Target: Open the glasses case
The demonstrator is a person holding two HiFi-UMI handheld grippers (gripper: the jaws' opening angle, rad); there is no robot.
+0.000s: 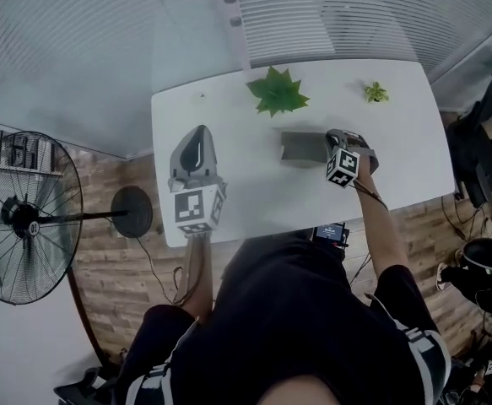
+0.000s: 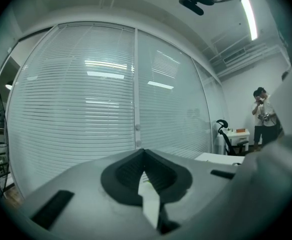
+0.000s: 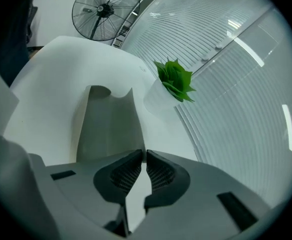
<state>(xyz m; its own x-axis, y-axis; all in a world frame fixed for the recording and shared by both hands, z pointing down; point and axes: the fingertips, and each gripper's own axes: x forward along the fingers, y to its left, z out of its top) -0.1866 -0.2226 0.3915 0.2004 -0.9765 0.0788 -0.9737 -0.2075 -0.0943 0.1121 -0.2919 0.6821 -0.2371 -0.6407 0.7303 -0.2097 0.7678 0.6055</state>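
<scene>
A grey glasses case lies at the middle of the white table. My right gripper is at its right end, angled down. In the right gripper view the case stretches away from the jaws, with a notch at its far end. The right gripper is shut, its tips pinching the case's near edge. My left gripper hovers over the table's left part, apart from the case. In its own view the left gripper points level at the window blinds, shut, with nothing between the pads.
A green leafy plant stands behind the case, and a smaller one at the back right. A floor fan stands left of the table. A dark device sits at the table's near edge.
</scene>
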